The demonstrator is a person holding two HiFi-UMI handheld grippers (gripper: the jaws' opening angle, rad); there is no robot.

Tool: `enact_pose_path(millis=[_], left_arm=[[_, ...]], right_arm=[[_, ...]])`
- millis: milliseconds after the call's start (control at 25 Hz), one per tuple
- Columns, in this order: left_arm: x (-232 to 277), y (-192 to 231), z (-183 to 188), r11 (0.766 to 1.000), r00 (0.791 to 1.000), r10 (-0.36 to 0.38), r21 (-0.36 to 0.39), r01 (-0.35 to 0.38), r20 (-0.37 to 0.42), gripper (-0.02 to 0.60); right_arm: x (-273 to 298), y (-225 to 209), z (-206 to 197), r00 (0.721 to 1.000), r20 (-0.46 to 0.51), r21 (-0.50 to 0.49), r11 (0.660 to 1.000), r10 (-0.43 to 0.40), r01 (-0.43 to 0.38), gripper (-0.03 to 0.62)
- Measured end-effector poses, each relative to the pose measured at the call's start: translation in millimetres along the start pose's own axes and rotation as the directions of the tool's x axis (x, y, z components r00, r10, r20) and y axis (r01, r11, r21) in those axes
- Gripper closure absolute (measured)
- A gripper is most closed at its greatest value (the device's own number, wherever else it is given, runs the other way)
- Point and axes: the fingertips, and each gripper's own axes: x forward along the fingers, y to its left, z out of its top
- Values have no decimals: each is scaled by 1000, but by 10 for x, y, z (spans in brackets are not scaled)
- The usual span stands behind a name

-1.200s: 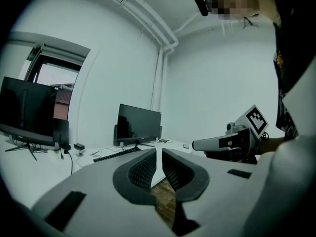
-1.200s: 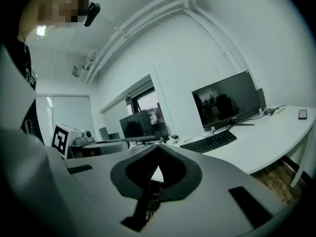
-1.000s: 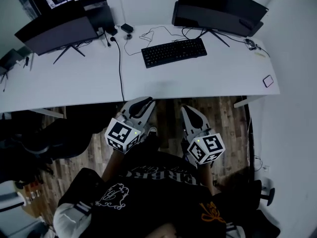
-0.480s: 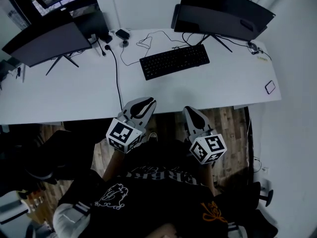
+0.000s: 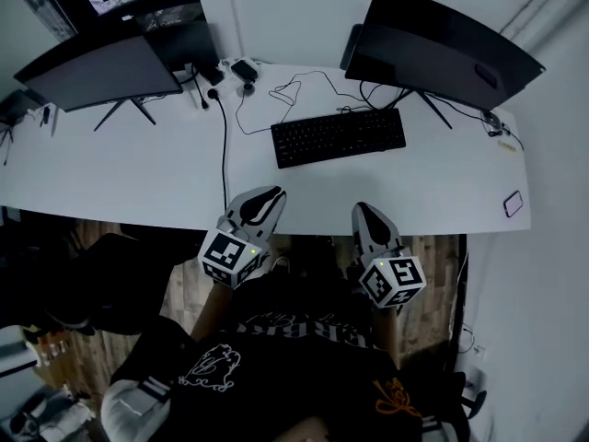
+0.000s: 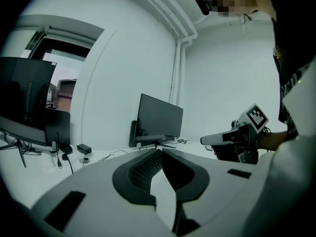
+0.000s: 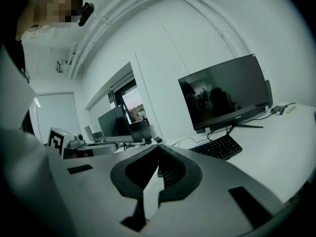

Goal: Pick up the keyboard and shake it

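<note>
A long white desk spans the scene, with a dark left monitor standing at its far left and a right monitor at its far right. The black keyboard lies flat on the desk just in front of the right monitor, untouched and well apart from both tools. At the desk's near edge the left gripper and right gripper hover side by side, each with its jaws pressed together and nothing between them.
</note>
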Motion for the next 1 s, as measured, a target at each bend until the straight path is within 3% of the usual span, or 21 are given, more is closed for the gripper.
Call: enact_pose_path(millis=[360, 680, 840, 1000], left_arm=[[696, 263, 8, 988, 990, 141, -58, -141, 3, 548], [1082, 510, -295, 972, 972, 226, -51, -230, -68, 536], [1260, 759, -521, 969, 970, 221, -86, -230, -101, 394], [1404, 1149, -772, 951, 959, 245, -158, -267, -144, 391]], right_arm=[[517, -1069, 318, 999, -40, -22, 1000, 14, -15, 580], [906, -2095, 175, 989, -144, -20, 1000, -24, 21, 579], [1070, -2535, 69, 978, -205, -73, 997, -48, 34, 577], [1255, -2893, -19, 964, -258, -177, 984, -60, 13, 556]])
